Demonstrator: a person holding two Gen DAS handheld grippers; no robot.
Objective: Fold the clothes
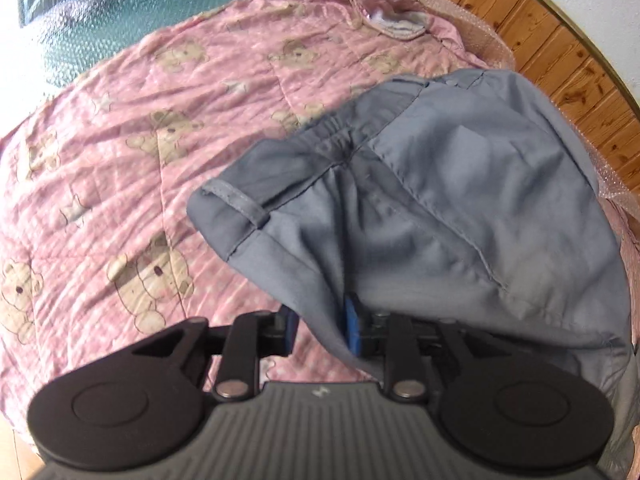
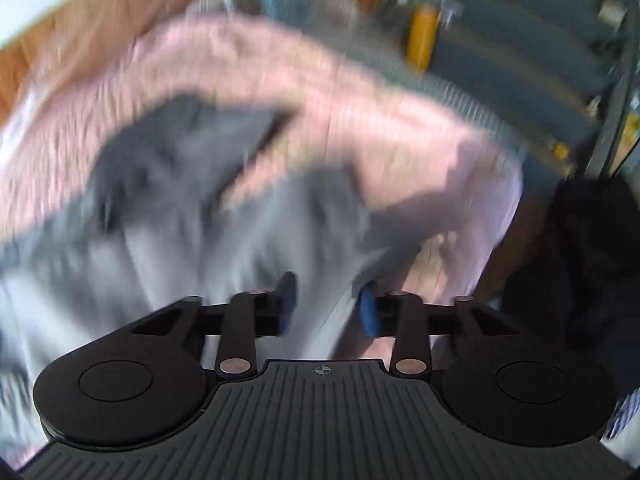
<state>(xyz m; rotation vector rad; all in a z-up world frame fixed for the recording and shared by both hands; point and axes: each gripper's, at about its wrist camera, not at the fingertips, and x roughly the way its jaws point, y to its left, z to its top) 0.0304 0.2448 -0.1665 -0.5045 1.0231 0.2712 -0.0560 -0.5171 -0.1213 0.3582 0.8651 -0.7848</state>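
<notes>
Grey trousers (image 1: 440, 200), with a belt-looped waistband, lie bunched on a pink teddy-bear quilt (image 1: 140, 120). My left gripper (image 1: 320, 328) hangs just above their near edge. Its blue pads stand apart and a fold of the grey cloth runs loosely between them, draping over the right pad (image 1: 352, 320). The right wrist view is heavily blurred. There the grey trousers (image 2: 180, 220) spread over the pink quilt (image 2: 240, 60). My right gripper (image 2: 326, 304) is over the cloth with its jaws apart, and nothing is pinched between the pads.
A wooden panelled wall (image 1: 560, 60) runs along the far right of the bed. Green bubble wrap (image 1: 100, 20) lies beyond the quilt's far left. Dark shelving (image 2: 520, 40) with a yellow object (image 2: 422, 36) and a black bulky shape (image 2: 580, 260) stand off the quilt's edge.
</notes>
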